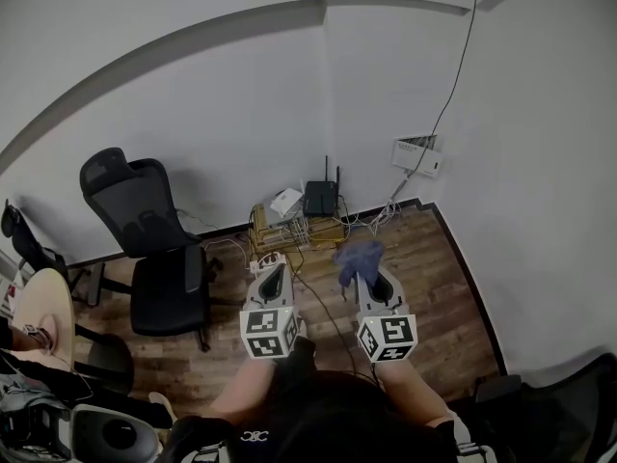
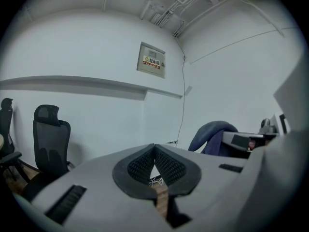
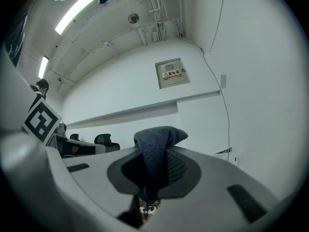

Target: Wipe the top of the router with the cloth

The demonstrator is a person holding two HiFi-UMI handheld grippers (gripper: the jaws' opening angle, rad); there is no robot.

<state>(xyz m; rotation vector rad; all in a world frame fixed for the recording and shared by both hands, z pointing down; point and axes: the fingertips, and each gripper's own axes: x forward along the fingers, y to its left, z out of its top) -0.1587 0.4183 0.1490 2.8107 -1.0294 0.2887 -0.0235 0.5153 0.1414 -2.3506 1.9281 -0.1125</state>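
**A:** Cloth, quick. Where is it?

**B:** The dark blue knit cloth (image 3: 157, 138) is pinched in the right gripper (image 3: 155, 164). Its jaws are clenched on it, and a bunch of it pokes up past the tips. It's held in the air over the floor, well short of the router.

**A:** Left one?

**B:** The left gripper (image 2: 154, 148) has its jaws pressed together at the tips with nothing between them. It's beside the right one, at the same height.

**A:** Router?

**B:** The black box router with two upright antennas (image 1: 321, 199) is in the room corner against the white wall (image 1: 231, 95), beyond both grippers. The cloth isn't touching it.

**A:** What's it on?

**B:** It's on a low yellowish wooden stand (image 1: 275, 228). That's the surface, and a small white device (image 1: 286, 201) sits just left of the router. A tangle of white cables (image 1: 289, 231) is piled on the stand and spills onto the brown wood-plank floor (image 1: 434, 297).

**A:** Room?

**B:** A black mesh office chair (image 1: 154, 249) stands to the left. One thin cable (image 1: 461, 61) runs up the wall from a white wall box (image 1: 416, 154). There's a framed sign panel (image 2: 151, 60) high on the wall.
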